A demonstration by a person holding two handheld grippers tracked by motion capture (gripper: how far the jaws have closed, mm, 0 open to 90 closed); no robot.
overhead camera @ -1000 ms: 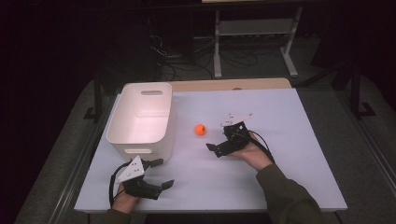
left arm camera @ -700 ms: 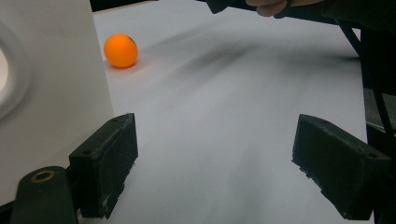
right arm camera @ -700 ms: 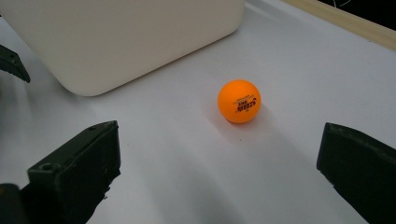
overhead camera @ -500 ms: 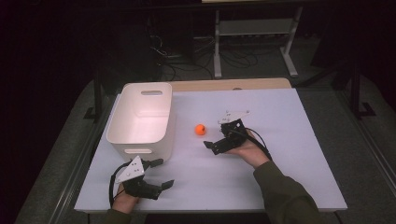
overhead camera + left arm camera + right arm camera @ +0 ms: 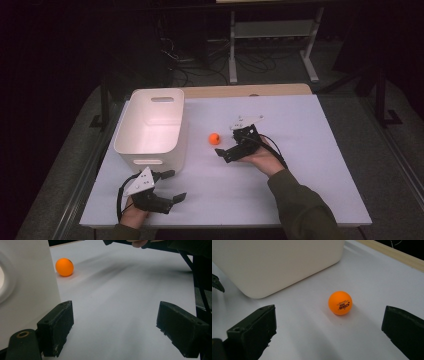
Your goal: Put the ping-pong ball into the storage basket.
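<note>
Since a second ago the right gripper (image 5: pixel 226 148) has edged a little forward and left, nearer the orange ping-pong ball (image 5: pixel 214 138); the ball itself has not moved. It sits on the white desk (image 5: pixel 300 130), just right of the white plastic bin (image 5: pixel 152 125) and not touching it. In the right gripper view the ball (image 5: pixel 340 302) lies ahead of the wide-open fingers (image 5: pixel 254 330), which hold nothing. The left gripper (image 5: pixel 172 186) rests near the desk's front edge, below the bin, its fingers (image 5: pixel 56 327) also spread wide and empty, well apart from the ball (image 5: pixel 64 266).
</note>
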